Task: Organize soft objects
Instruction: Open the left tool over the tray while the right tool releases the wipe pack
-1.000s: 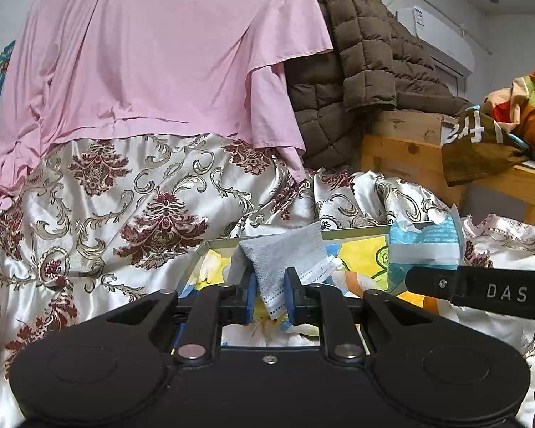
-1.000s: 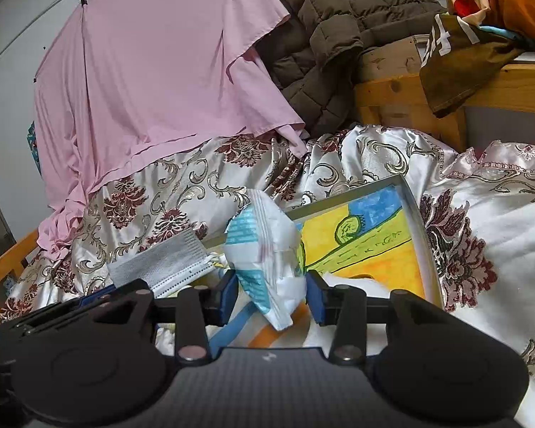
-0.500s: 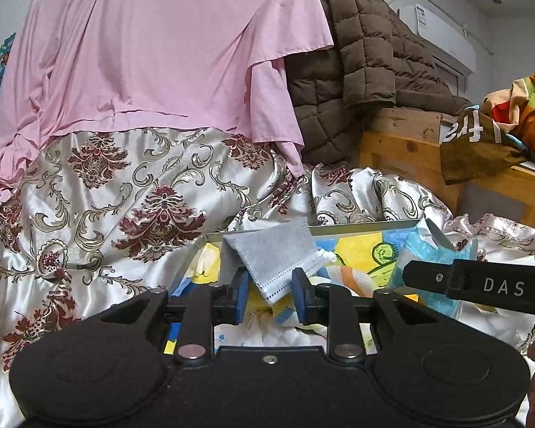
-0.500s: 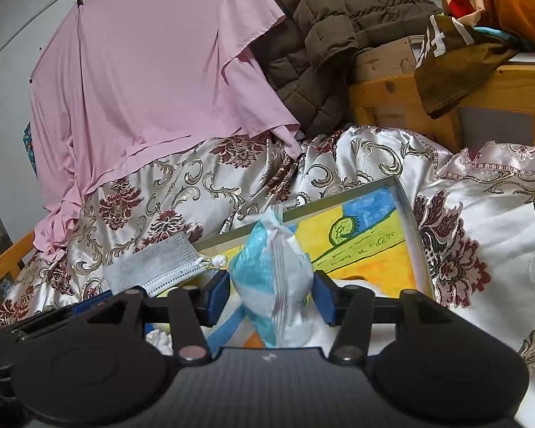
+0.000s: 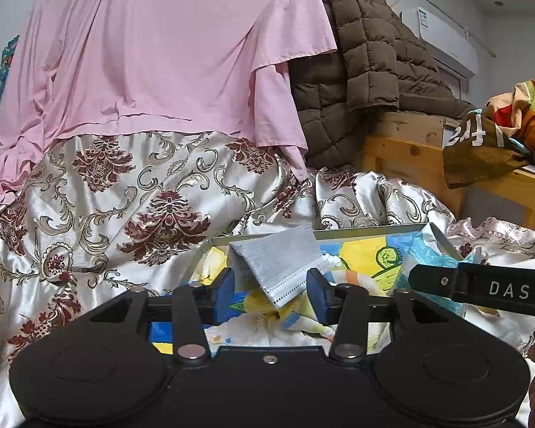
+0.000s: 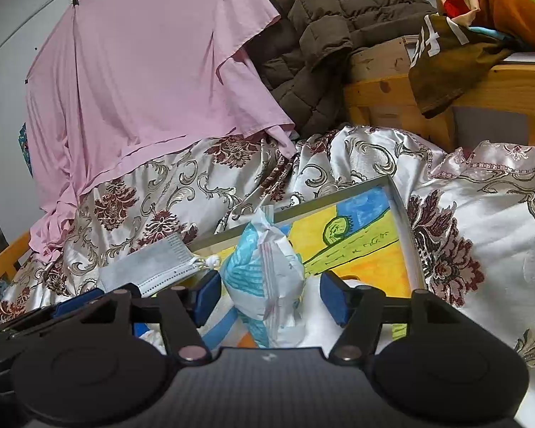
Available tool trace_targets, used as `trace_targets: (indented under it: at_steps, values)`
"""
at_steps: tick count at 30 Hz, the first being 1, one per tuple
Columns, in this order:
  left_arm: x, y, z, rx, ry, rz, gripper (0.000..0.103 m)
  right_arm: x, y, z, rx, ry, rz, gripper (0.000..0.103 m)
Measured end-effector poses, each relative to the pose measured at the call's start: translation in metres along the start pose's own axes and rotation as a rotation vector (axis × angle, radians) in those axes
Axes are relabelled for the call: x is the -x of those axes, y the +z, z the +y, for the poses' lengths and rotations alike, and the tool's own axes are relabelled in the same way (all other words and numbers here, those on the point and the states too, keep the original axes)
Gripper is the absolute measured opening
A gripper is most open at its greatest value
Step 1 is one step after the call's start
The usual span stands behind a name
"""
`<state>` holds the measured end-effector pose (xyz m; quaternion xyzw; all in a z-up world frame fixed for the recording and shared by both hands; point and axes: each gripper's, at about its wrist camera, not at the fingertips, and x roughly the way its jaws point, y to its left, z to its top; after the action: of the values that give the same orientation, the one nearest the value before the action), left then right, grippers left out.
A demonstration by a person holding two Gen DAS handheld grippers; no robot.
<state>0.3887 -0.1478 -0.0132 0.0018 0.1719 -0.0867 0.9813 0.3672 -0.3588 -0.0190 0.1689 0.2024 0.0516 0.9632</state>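
Note:
A grey face mask (image 5: 280, 260) lies in a shallow metal-rimmed tray (image 5: 374, 230) with a bright painted bottom, on a satin bedspread. My left gripper (image 5: 274, 289) is open, its blue pads either side of the mask and apart from it. The mask also shows in the right wrist view (image 6: 153, 269). A blue and white plastic packet (image 6: 265, 281) stands in the tray (image 6: 401, 221) between the open pads of my right gripper (image 6: 271, 301), which do not touch it. The packet shows at the right of the left wrist view (image 5: 422, 260).
The floral satin bedspread (image 5: 125, 214) covers the bed. A pink garment (image 5: 160, 53) and a brown quilted jacket (image 5: 367, 71) hang behind. A wooden bed frame (image 6: 392, 96) with colourful bedding (image 6: 495, 3) stands at the right.
Both grippers opened: the left let go of the grey mask and the right let go of the blue and white packet. Both things now rest lower, in the tray.

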Motion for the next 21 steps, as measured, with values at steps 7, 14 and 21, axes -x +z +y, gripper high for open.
trace_targets:
  at_steps: [7, 14, 21]
  values:
    - [0.006, -0.002, 0.005, 0.006, -0.009, -0.013, 0.064, 0.004, 0.003, -0.001, -0.003, -0.013, -0.019, 0.082]
    - [0.010, 0.000, 0.016, 0.039, 0.005, -0.017, 0.071, 0.007, 0.003, -0.001, -0.004, -0.022, -0.017, 0.088]
    - [0.020, 0.001, 0.022, 0.072, 0.012, -0.017, 0.077, 0.019, 0.004, 0.004, 0.017, -0.036, -0.028, 0.094]
